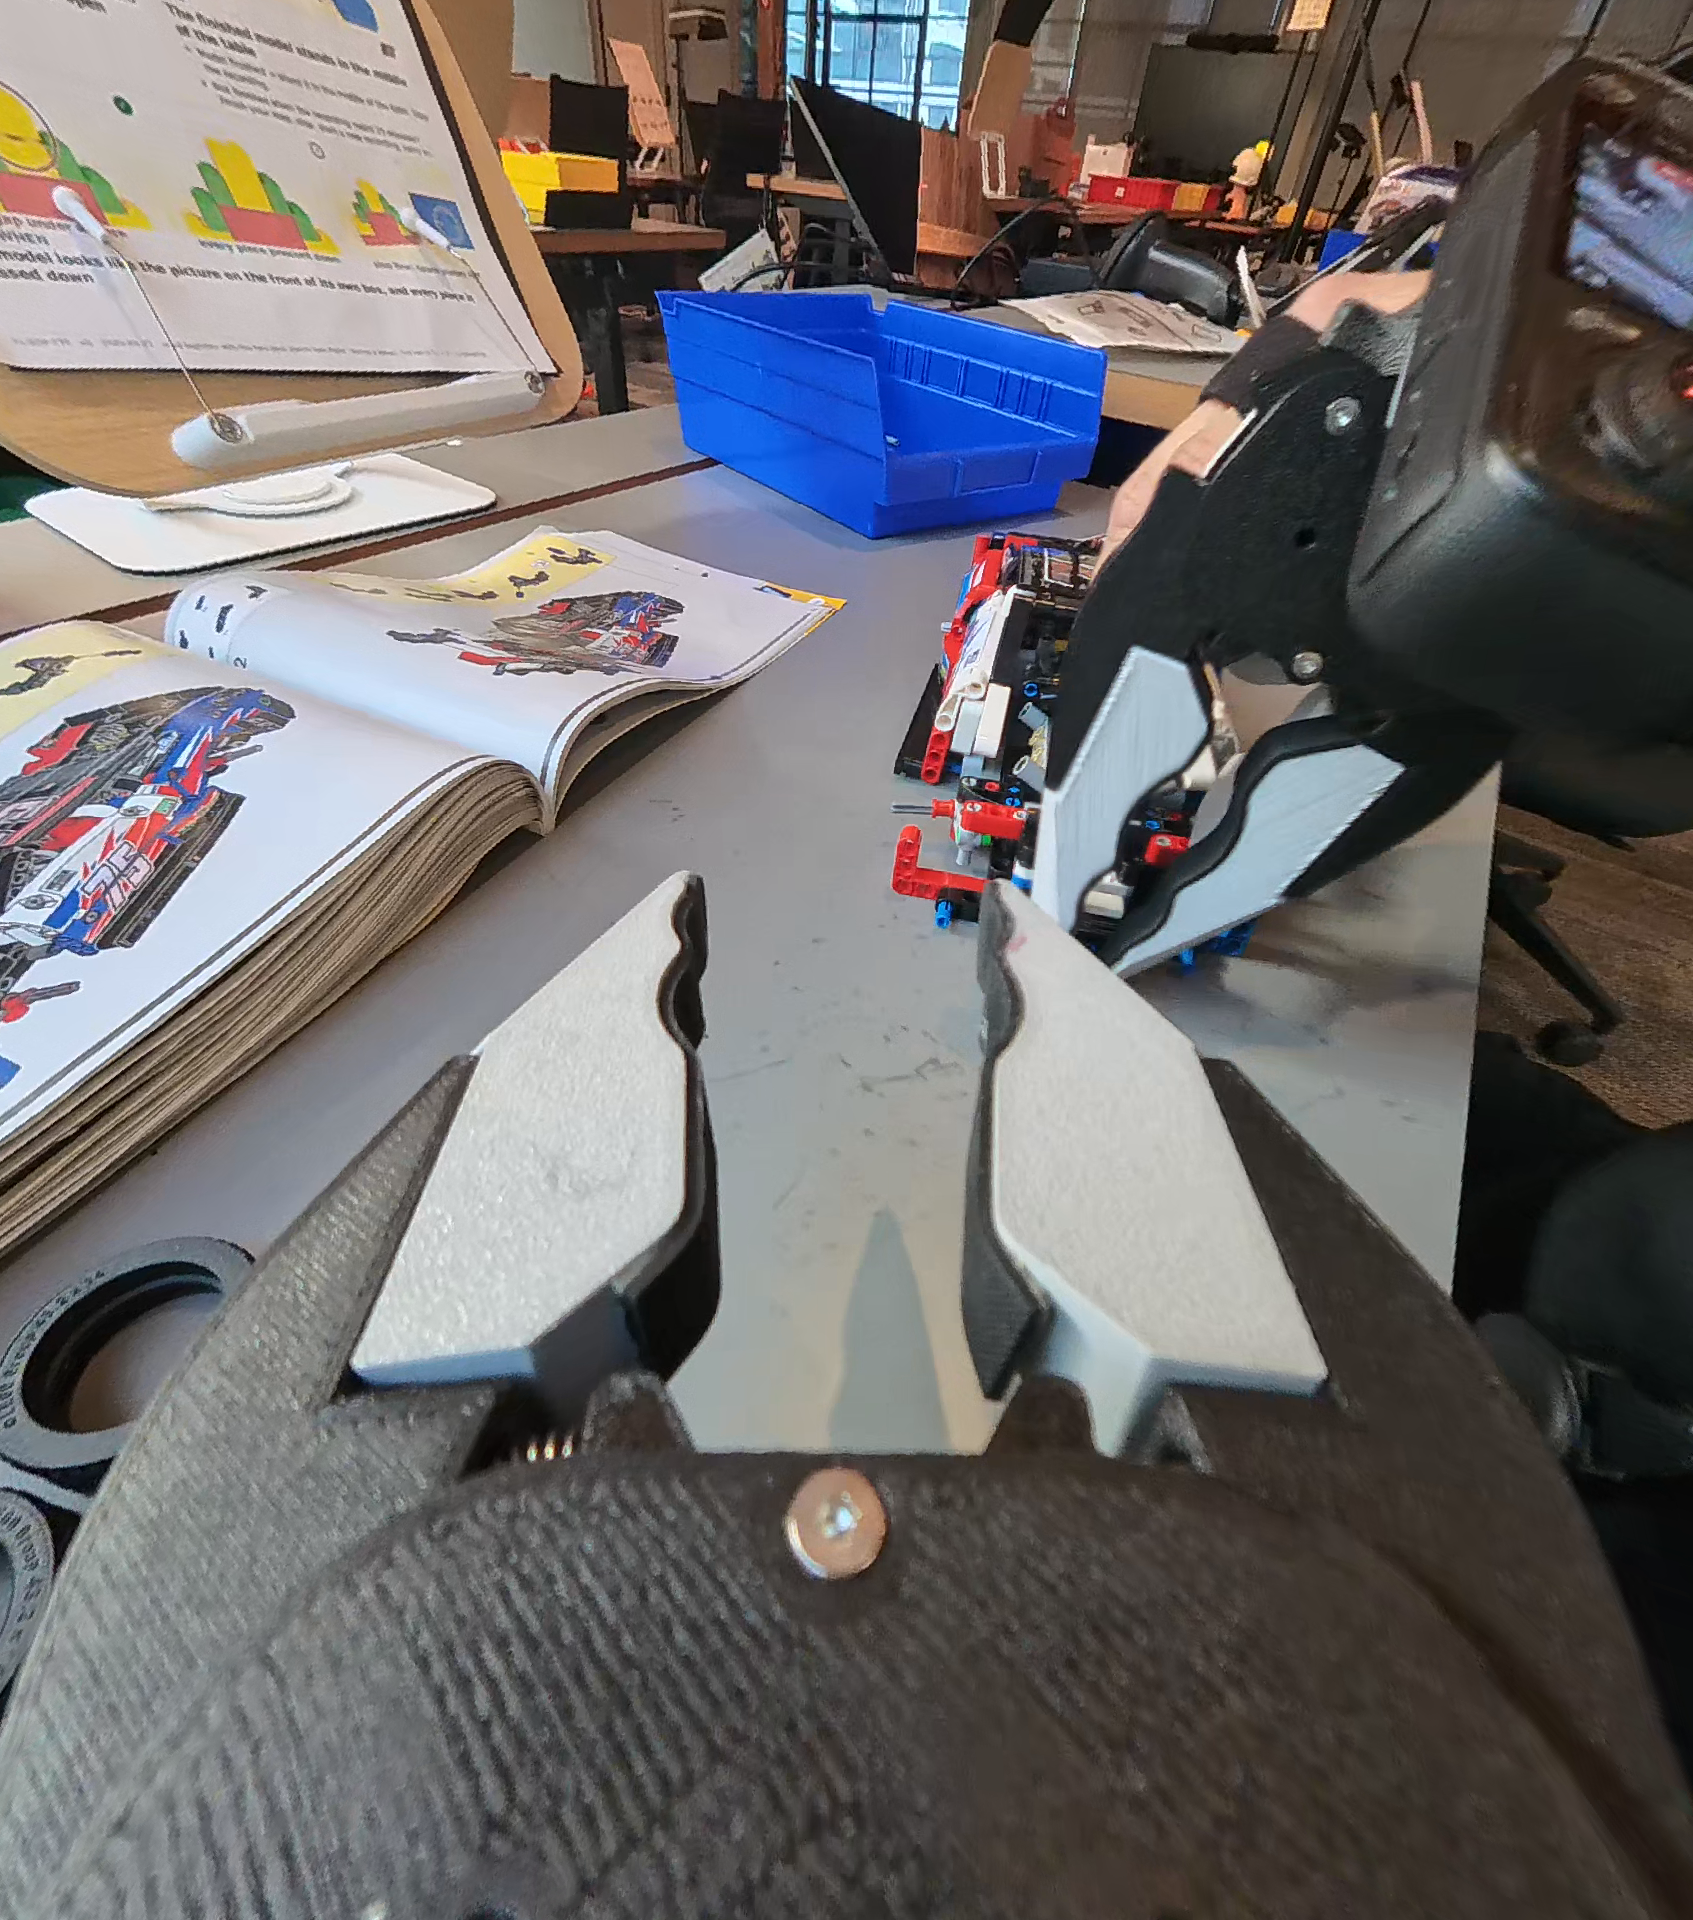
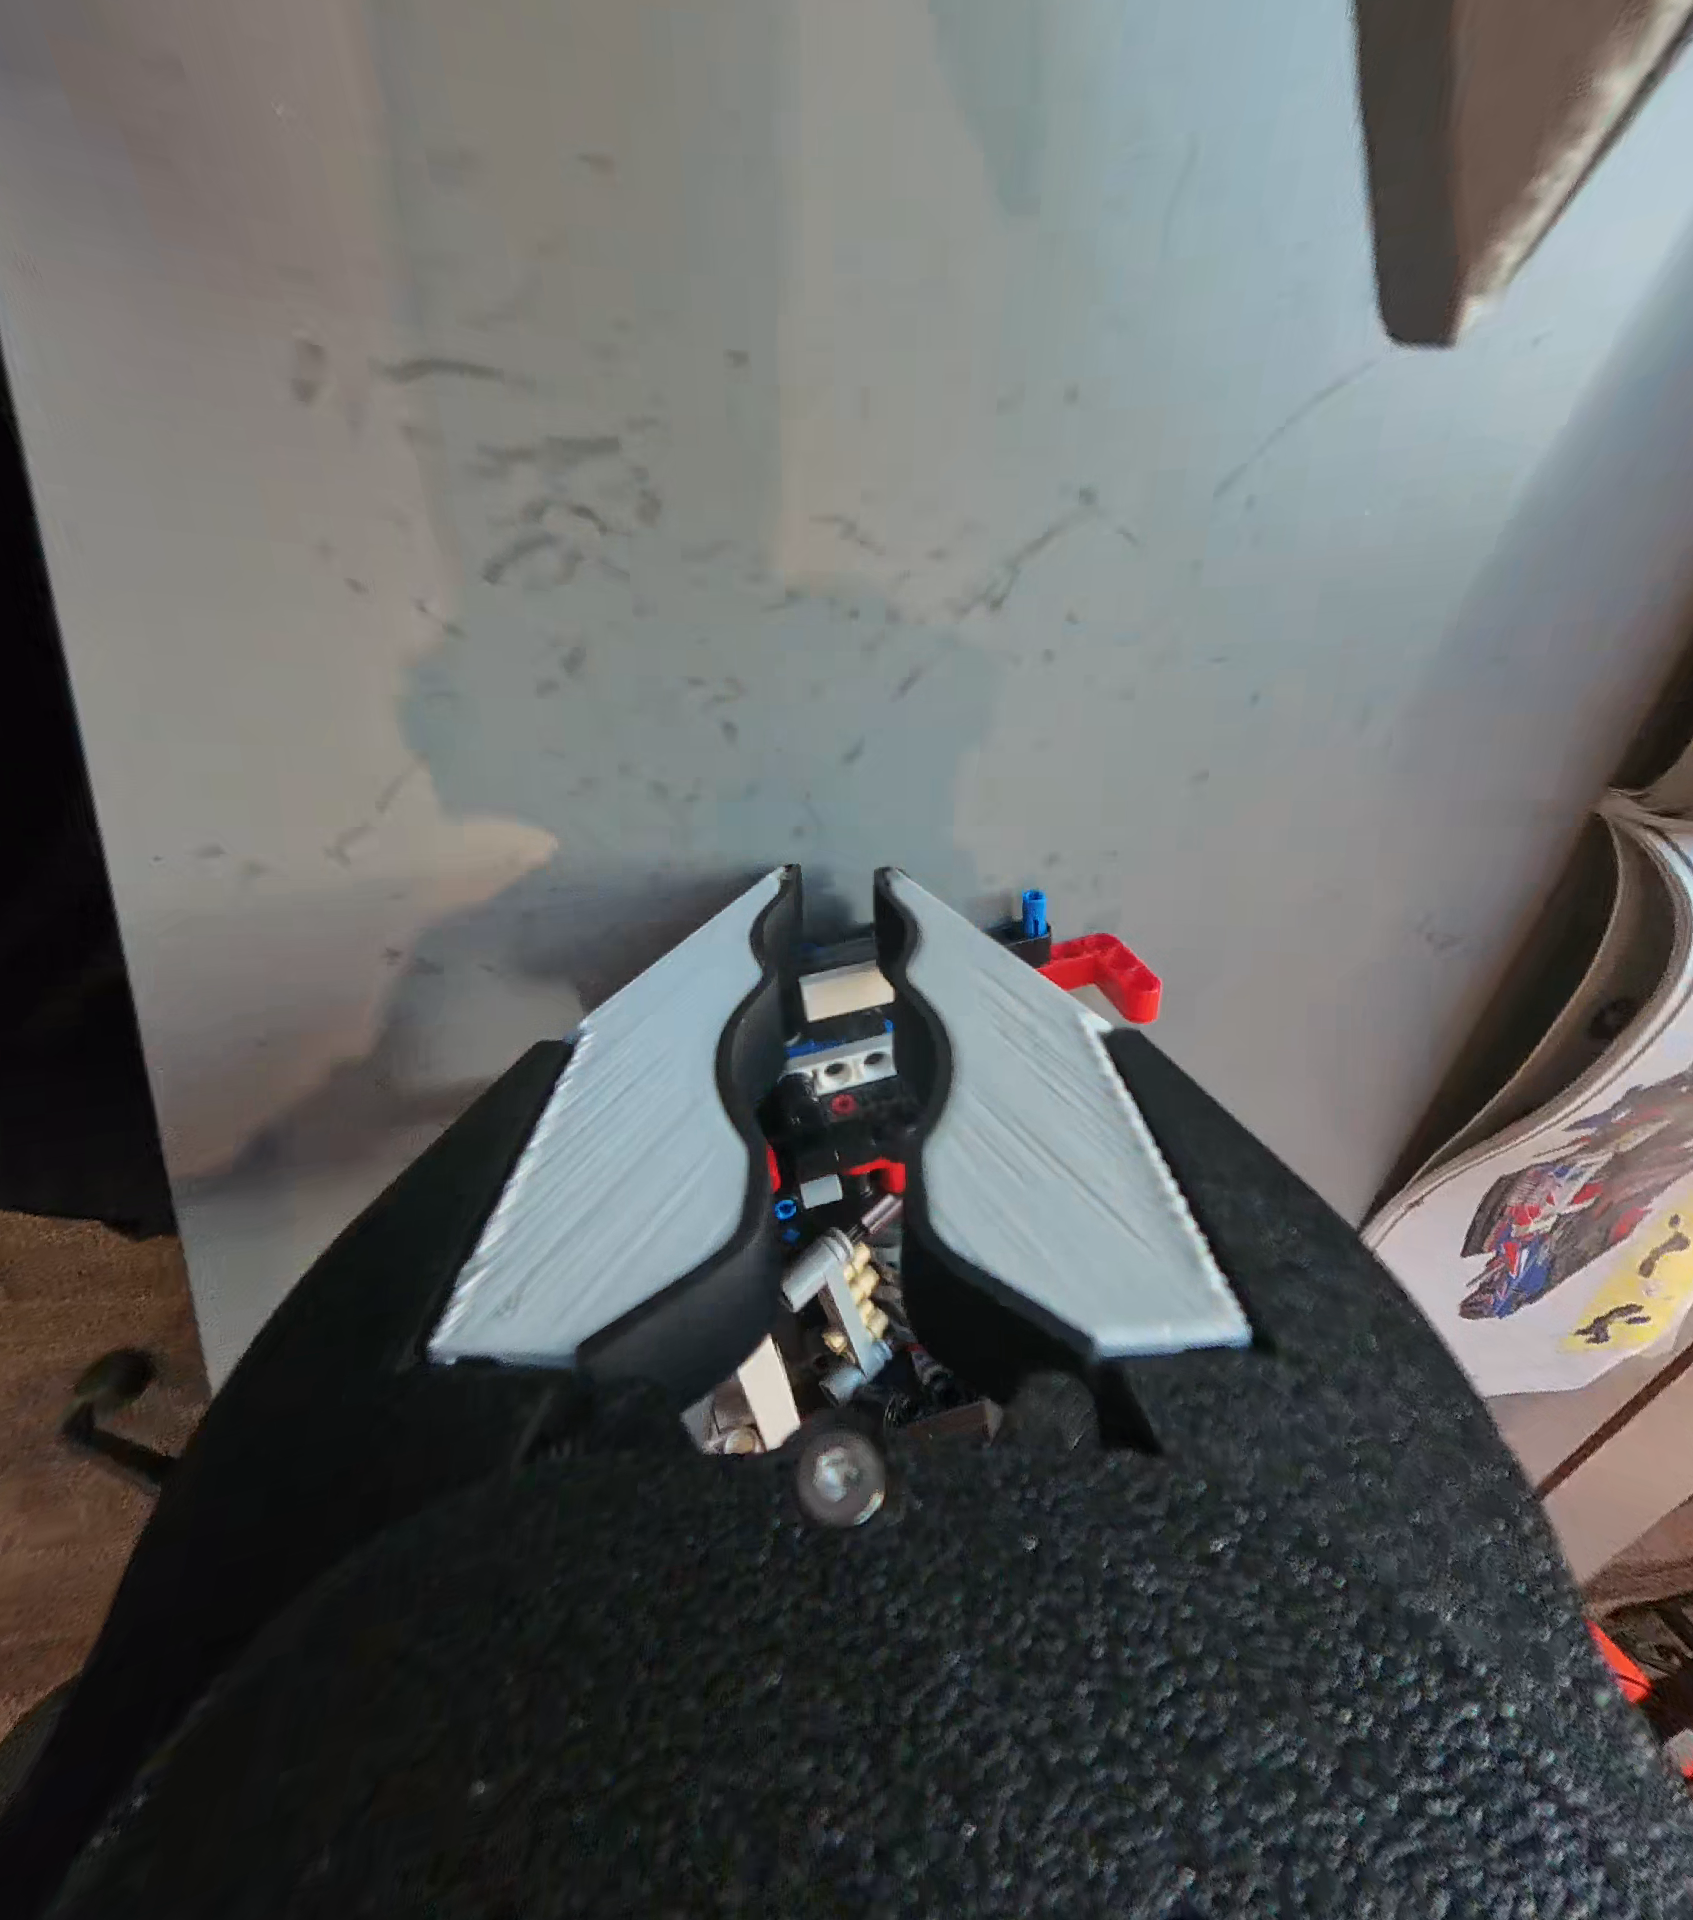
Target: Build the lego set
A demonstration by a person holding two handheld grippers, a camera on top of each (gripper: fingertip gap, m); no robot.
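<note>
Right hand-held gripper [image 2: 837, 883] angled down, straddling model [image 2: 837, 1081].

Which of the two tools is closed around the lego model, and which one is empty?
The right tool straddles the lego model, its fingers on either side. The left tool is open over bare table, holding nothing.

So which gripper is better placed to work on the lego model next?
Right. The right gripper already straddles the lego model, while the left gripper hangs open over bare table beside it.
</note>
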